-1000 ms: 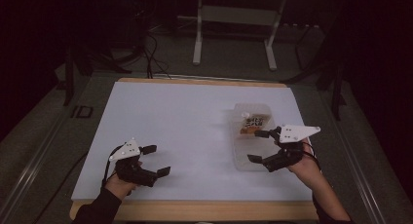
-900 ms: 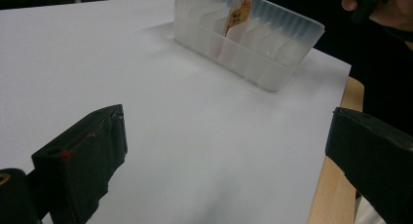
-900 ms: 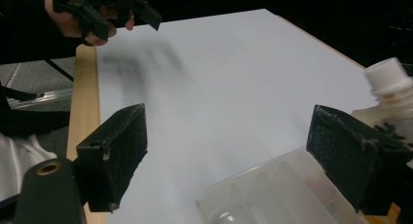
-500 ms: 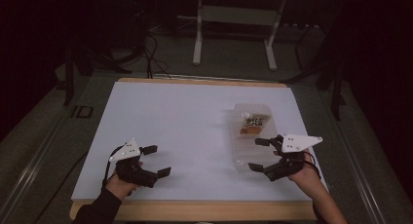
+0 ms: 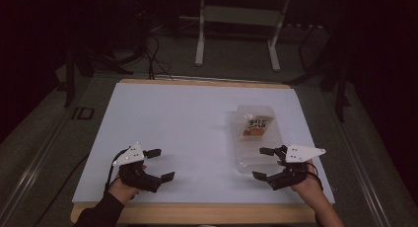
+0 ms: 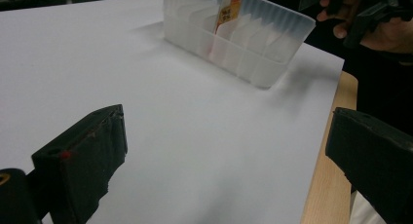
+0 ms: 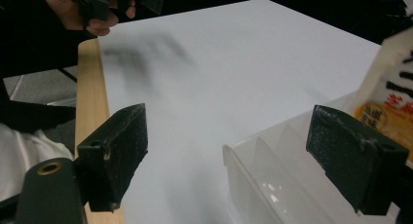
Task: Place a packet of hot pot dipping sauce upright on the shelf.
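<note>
A: Dark room, white-topped wooden bench [image 5: 187, 128]. What's happening?

B: Both are gaping empty: left hand-held gripper [image 5: 154, 164] idling, right hand-held gripper [image 5: 267, 163] nearing the clear ribbed plastic bin [image 5: 249, 158] holding an orange-labelled packet [image 5: 255, 125]; probably grasping next.

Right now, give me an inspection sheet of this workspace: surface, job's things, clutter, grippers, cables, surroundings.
Surface: white sheet over a wooden table, whose edge shows along the near side.
Job's things: clear plastic bin with dividers on the right side; an orange-labelled packet stands in its far part.
Clutter: nothing seen.
Grippers: left gripper open, near the front left, holding nothing; right gripper open at the bin's near end, holding nothing.
Cables: dark cables on the floor beyond the table's far left.
Surroundings: dim room; a white stand behind the table; grey floor around it.
</note>
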